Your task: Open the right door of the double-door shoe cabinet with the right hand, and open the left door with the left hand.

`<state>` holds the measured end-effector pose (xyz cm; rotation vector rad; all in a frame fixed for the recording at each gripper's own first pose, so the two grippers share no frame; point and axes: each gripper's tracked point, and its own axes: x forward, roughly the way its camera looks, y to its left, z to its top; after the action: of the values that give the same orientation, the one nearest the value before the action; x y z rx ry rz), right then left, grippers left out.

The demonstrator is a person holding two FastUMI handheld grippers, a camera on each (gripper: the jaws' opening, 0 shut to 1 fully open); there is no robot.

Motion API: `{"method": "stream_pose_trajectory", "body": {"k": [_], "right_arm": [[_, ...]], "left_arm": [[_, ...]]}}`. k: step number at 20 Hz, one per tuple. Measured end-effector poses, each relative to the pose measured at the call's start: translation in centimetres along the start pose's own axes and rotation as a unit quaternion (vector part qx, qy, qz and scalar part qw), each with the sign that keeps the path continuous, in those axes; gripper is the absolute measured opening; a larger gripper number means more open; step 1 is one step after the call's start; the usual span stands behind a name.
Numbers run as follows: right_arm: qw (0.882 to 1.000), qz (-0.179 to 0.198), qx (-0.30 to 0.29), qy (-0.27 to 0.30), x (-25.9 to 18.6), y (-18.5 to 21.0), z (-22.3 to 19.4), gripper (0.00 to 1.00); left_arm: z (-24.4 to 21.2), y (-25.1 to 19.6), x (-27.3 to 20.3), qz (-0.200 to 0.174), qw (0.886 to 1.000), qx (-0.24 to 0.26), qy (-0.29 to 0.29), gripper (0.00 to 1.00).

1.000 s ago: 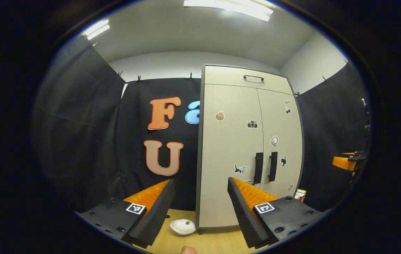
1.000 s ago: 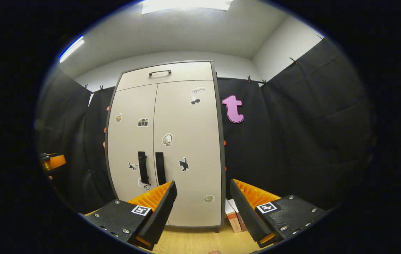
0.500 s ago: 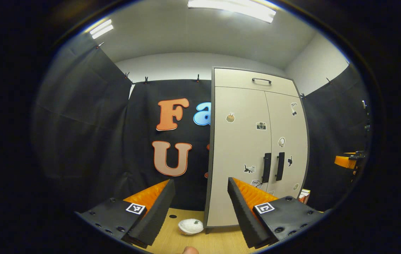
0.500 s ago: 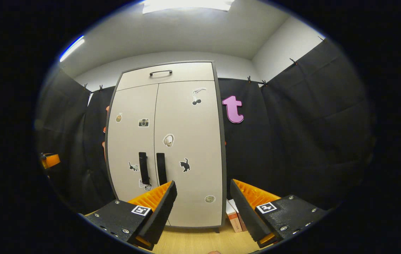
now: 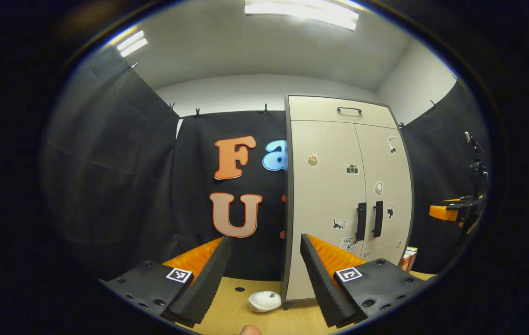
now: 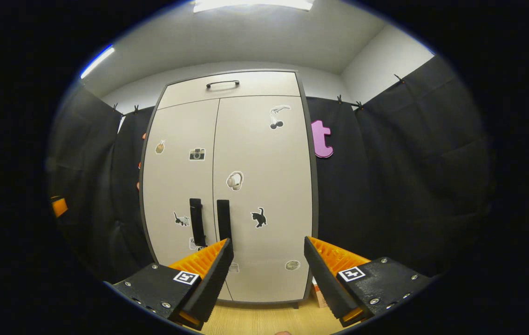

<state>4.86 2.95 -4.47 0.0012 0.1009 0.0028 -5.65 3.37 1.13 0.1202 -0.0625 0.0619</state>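
Two doors front the cabinet [image 6: 227, 186], both closed, meeting at a thin central seam. The left door [image 6: 178, 186] and right door [image 6: 269, 186] are flat, matte, off-white panels in a dark frame, each with a black vertical bar handle beside the seam: left handle [image 6: 196, 222], right handle [image 6: 224, 221]. Small stickers dot both panels. Above the doors sits a drawer front [image 6: 229, 84] with a curved black pull. The cabinet stands at the far side of a pale wood-grain tabletop [image 5: 264, 321], against black cloth walls pinned up with clips. In the left tool's view the cabinet lies to the right, with a white rounded object [image 5: 265, 301] on the tabletop just left of its base and a box [image 5: 409, 258] at its right. Ceiling strip lights are on. The left tool [image 5: 264, 274] is wide open, holding nothing, well short of the cabinet. The right tool [image 6: 268, 274] is likewise wide and empty, facing the right door.
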Motion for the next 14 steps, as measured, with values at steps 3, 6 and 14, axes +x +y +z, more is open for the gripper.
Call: {"method": "stream_pose_trajectory", "body": {"k": [3, 6, 14], "right_arm": [[1.0, 0.004, 0.003, 0.009, 2.5, 1.3, -0.7, 0.93], [1.0, 0.005, 0.002, 0.014, 4.9, 2.8, -1.3, 0.93], [0.999, 0.029, 0.008, 0.036, 11.7, 7.9, -3.4, 0.93]], "left_arm": [[-0.1, 0.7, -0.1, 0.005, 1.0, 0.0, 0.0, 0.95], [-0.2, 1.2, 0.0, 0.007, 1.0, 0.001, 0.002, 0.95], [-1.9, 1.4, 0.8, 0.007, 1.0, -0.012, 0.019, 0.95]]}}
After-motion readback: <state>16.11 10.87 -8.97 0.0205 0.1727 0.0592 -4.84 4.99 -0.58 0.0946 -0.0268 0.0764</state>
